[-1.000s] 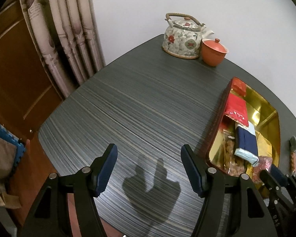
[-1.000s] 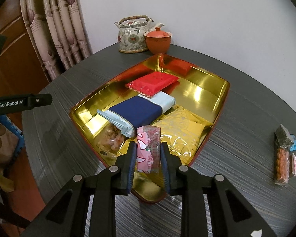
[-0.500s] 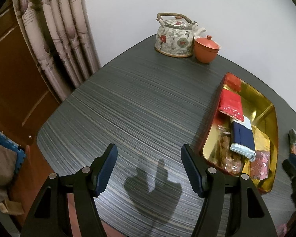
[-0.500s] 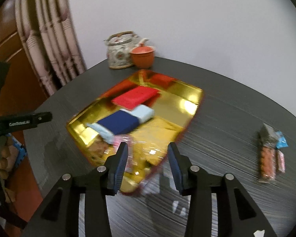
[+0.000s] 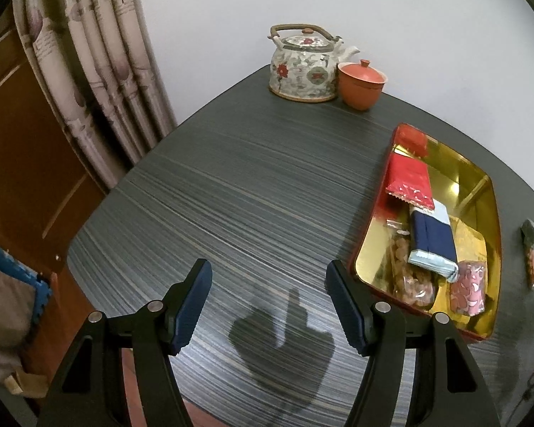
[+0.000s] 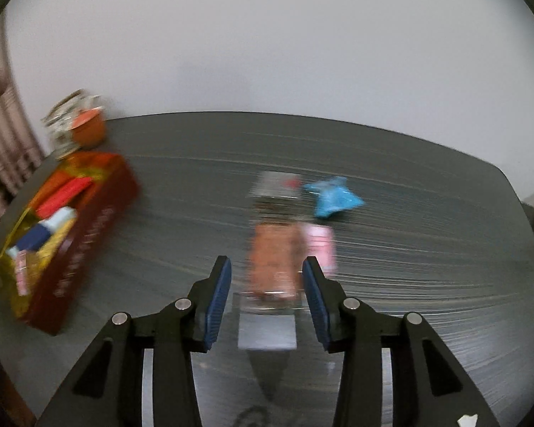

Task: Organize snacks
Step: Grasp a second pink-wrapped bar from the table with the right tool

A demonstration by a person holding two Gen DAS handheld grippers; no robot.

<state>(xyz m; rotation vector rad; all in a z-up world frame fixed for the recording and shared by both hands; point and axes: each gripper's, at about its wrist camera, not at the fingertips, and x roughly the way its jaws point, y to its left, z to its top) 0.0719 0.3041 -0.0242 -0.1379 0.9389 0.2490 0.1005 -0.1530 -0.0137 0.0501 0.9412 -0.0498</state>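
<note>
right wrist view: right tool [image 6: 266, 277] apart, empty, over a blurred snack packet [image 6: 275, 259]; left tool [image 5: 268, 297] apart, empty.

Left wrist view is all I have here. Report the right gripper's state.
Observer: The right gripper is open. Its jaws have just been opening, and its pads press on nothing.
Operator: Say what lies ahead of it.
Observer: An orange snack pack lies on the table, in line with the gap between the fingers; the picture is blurred.
Operator: Name its neighbours.
Observer: A pink packet lies against its right side, and a blue wrapper lies further back.
</note>
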